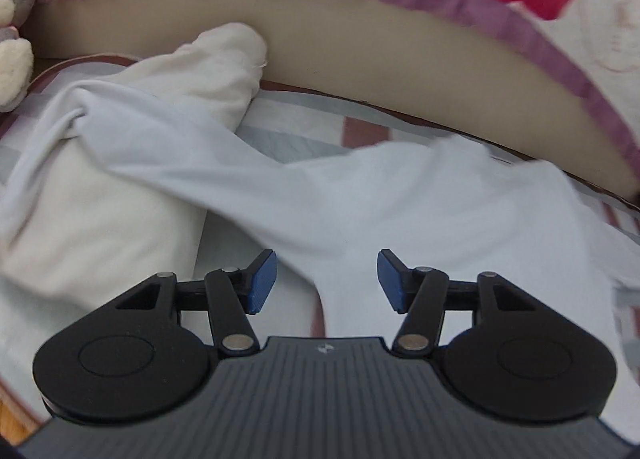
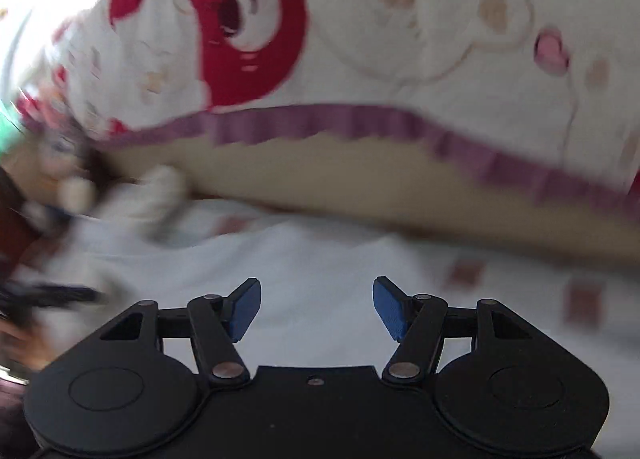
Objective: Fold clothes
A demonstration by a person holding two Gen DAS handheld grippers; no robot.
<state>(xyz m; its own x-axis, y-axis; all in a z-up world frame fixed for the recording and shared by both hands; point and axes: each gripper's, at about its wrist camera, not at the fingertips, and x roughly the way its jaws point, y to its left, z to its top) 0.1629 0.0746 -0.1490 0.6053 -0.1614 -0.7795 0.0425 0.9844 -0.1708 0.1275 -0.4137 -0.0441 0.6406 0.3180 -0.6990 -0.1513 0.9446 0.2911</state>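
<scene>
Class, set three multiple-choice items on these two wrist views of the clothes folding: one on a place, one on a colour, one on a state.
1. Where does the plush toy sit in the left wrist view?
A far left edge
B right edge
C between the fingers

2. What colour are the left claw pads?
A red
B blue
C green

3. How is the right claw?
A shut on cloth
B open, holding nothing
C shut, empty

Key: A, the toy lies at the left edge beside the cream garment; B, both pads are blue; B, its fingers stand apart above the pale blue garment.
</scene>
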